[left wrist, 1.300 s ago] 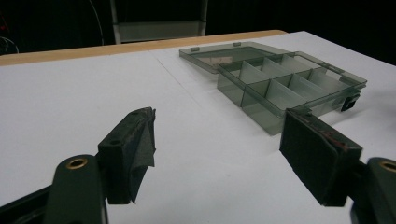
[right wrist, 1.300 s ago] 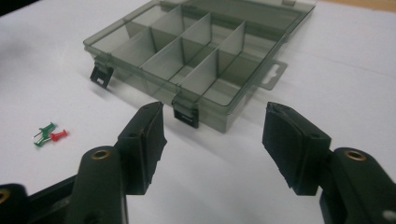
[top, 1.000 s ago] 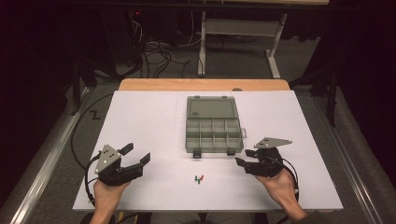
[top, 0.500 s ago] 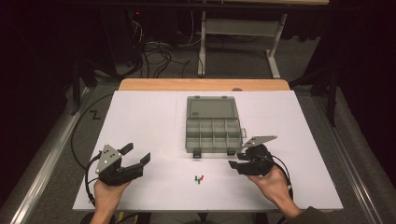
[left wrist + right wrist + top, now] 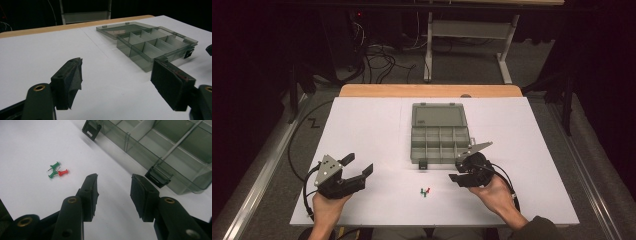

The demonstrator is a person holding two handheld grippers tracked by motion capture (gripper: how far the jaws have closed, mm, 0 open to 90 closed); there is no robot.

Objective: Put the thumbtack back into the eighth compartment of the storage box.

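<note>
An open grey see-through compartment box (image 5: 439,145) sits mid-table, its lid (image 5: 438,115) folded back flat. Its cells look empty. Two green push pins and a red one (image 5: 425,191) lie in a small cluster on the white sheet in front of it. My right gripper (image 5: 455,171) hovers just right of the pins, near the box's front right latch (image 5: 157,177). Its jaws are apart, have just been closing, and hold nothing. In the right gripper view the pins (image 5: 57,171) lie ahead to the left. My left gripper (image 5: 359,164) rests open at the front left, empty, pointing toward the box (image 5: 150,45).
A white sheet (image 5: 362,125) covers the table, with a wooden strip (image 5: 427,90) along the far edge. Beyond the table are a metal frame (image 5: 472,30) and loose cables (image 5: 377,52) on a dark floor.
My right gripper has slid left along the front of the box toward the pins, and its jaws have narrowed. The left gripper has stayed put.
</note>
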